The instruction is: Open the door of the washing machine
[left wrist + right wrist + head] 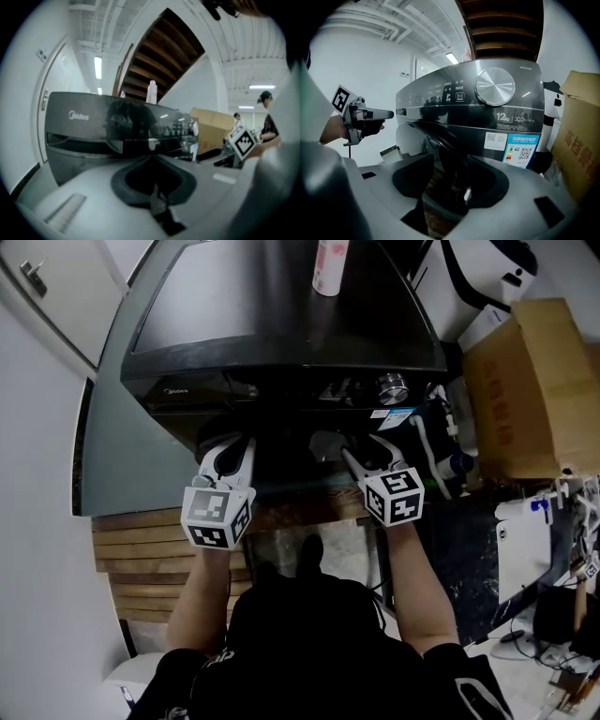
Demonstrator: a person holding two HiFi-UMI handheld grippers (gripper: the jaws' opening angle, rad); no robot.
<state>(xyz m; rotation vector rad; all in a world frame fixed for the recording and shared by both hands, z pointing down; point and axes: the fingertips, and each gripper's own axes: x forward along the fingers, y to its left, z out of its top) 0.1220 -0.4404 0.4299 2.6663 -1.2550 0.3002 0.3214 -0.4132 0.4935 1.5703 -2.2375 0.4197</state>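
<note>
A black front-loading washing machine (281,315) stands in front of me, its silver dial (494,86) at the panel's right. Its round dark door (440,136) looks swung out a little, the rim curving down between the jaws of my right gripper (454,187). That gripper (361,448) is open, level with the door, and I see no pad pressing on the rim. My left gripper (223,451) is shut and empty, held before the machine's left front (93,126); its fingertips meet low in its own view. From above, the machine's overhang hides the door.
A pink-white bottle (328,263) stands on the machine's top. A large cardboard box (534,390) sits close on the right, with hoses and clutter beside it. Wooden slats (141,559) lie on the floor at the left. A white wall with a door (47,296) is on the left.
</note>
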